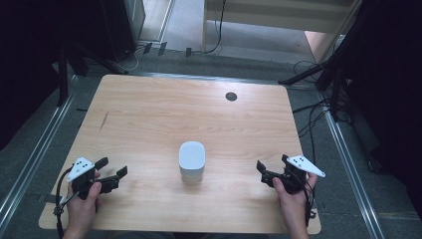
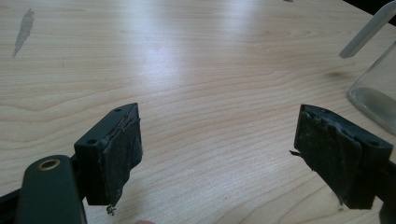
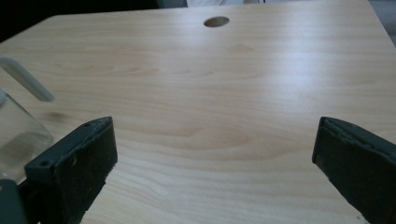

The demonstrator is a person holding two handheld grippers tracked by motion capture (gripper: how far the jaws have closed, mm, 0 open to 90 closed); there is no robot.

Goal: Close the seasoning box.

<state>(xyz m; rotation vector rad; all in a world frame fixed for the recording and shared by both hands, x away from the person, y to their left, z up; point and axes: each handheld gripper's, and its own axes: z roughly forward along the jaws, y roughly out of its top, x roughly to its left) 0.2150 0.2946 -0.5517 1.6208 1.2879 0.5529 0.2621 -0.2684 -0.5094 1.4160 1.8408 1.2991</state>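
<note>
Near the counter's (image 1: 149, 114) front middle stands the white-lidded jar (image 1: 192, 161), and I hold my left gripper (image 1: 113, 174) and right gripper (image 1: 263, 173) flanking it, jaws released, presumably ready to approach.
</note>
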